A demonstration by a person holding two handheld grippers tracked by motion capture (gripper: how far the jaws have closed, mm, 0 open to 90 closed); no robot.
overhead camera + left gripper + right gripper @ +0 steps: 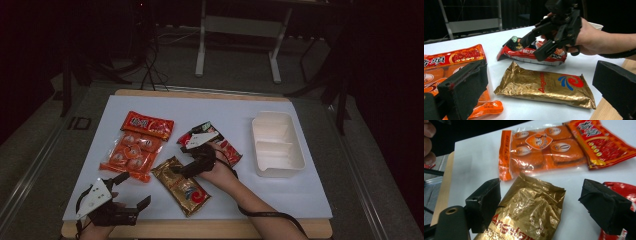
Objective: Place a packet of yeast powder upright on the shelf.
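- The right gripper (186,159) is held over the white surface (300,195) with its fingers (482,202) apart; nothing is clamped between them.
- In the right gripper view, the crinkled top end of the gold packet (529,212) is seen lying on the surface in the gap between the two fingers, nearer to the left-hand finger, whose pad appears just beside the packet's edge; contact cannot be confirmed.
- In the high view, the gold packet (181,185) is shown flat on the surface, directly below the right gripper's fingers and slanted toward the surface's near edge.
- The red packet (227,147) is found behind the right hand (220,172), partly covered by it; in the right gripper view its corner shows beside the right-hand finger.
- The orange bag (541,150) of wrapped cakes and the red flat packet (604,141) are seen beyond the fingers of the right gripper, well clear of them.
- The left gripper (132,192) is held at the near left corner of the surface, its fingers (464,87) spread wide and empty.
- In the left gripper view, the gold packet (546,86) lies ahead of and between those fingers, apart from both; the orange bag's lower edge is partly hidden by the left-hand finger.
- The white tray (295,165) stands far to the right of both sets of fingers.
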